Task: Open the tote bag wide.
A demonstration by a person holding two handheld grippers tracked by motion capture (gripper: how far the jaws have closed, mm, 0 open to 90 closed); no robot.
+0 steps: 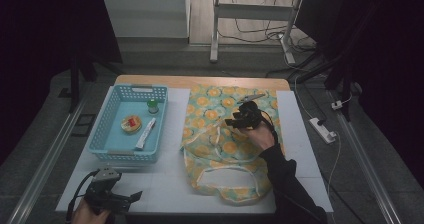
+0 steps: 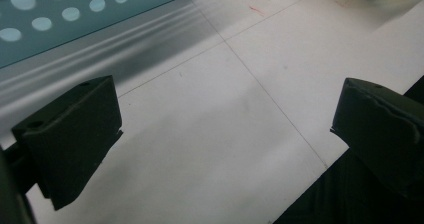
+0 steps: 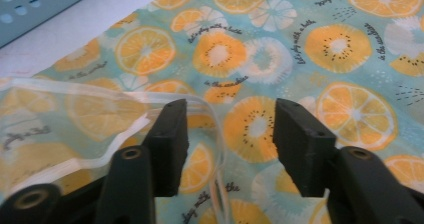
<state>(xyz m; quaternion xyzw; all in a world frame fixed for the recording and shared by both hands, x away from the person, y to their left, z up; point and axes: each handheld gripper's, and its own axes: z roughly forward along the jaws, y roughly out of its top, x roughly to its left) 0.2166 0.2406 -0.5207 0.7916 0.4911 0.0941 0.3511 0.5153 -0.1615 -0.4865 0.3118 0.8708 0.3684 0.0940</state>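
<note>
Fruit-print bag (image 3: 280, 59) beneath right hand-held gripper (image 3: 227, 126)

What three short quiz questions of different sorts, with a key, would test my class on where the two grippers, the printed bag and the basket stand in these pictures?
1. True or false: the right gripper is shut on the fruit-print bag.
2. Which gripper hovers over bare table near the front edge: A the left gripper, B the right one?
3. Fill in: the white tube lies inside the blue ____.

Key
1. False: its jaws stand open over the bag, by its translucent edge.
2. A.
3. basket.
</note>
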